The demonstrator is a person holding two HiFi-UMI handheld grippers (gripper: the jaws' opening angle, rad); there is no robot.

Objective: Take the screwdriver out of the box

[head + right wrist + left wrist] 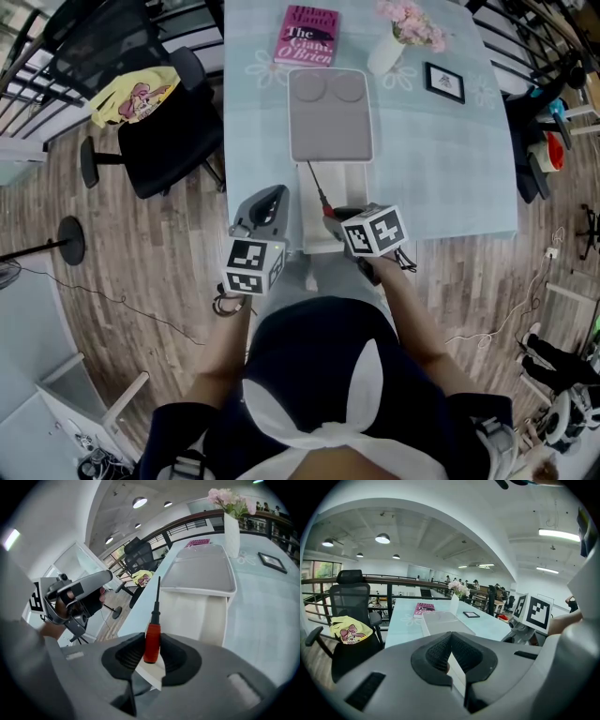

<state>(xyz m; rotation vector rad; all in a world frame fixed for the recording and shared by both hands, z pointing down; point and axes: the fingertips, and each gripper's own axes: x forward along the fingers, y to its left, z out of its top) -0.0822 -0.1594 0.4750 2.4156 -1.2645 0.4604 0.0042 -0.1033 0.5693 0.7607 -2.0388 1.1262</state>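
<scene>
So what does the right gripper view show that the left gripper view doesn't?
Only the right gripper view: a red-handled screwdriver clamped in the right gripper's jaws. Only the left gripper view: the left gripper's own jaws, closed on nothing, and the right gripper's marker cube. Both: the open white box, the pink book, the vase of flowers and the black chair.
</scene>
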